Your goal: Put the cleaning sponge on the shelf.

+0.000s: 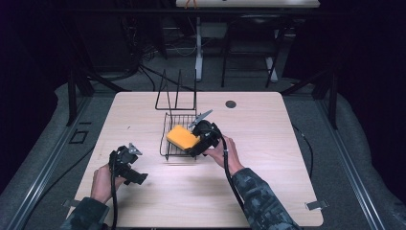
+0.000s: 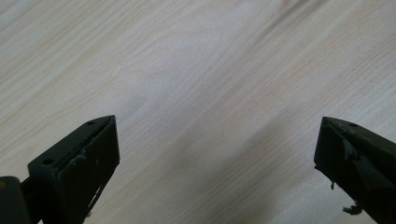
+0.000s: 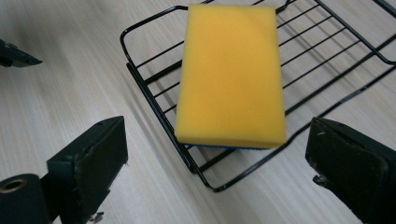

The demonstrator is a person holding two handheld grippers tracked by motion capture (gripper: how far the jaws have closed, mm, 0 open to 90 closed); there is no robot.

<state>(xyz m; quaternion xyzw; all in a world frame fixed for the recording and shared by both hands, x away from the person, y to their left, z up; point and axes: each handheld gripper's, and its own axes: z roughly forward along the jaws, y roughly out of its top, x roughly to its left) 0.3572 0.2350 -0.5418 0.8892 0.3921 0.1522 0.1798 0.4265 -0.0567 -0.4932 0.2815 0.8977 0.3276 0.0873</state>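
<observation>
1. Jaws of right gripper [image 3: 219,154]: wide apart, holding nothing; left gripper [image 2: 217,154] likewise, over bare table [image 2: 196,70]
2. Sponge [image 3: 231,70]: just ahead, between jaw lines, flat in wire rack [image 3: 327,51]
3. Handling: likely light, soft, compressible; pinch across long sides
4. Obstruction: rack rim below near edge

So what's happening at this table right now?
A person holds a gripper in each hand. A yellow sponge lies in a black wire rack in the middle of the wooden table. The right gripper sits just beside it, jaws open on either side of the sponge's near end without touching it. The left gripper hovers over bare table, jaws open and empty.
</observation>
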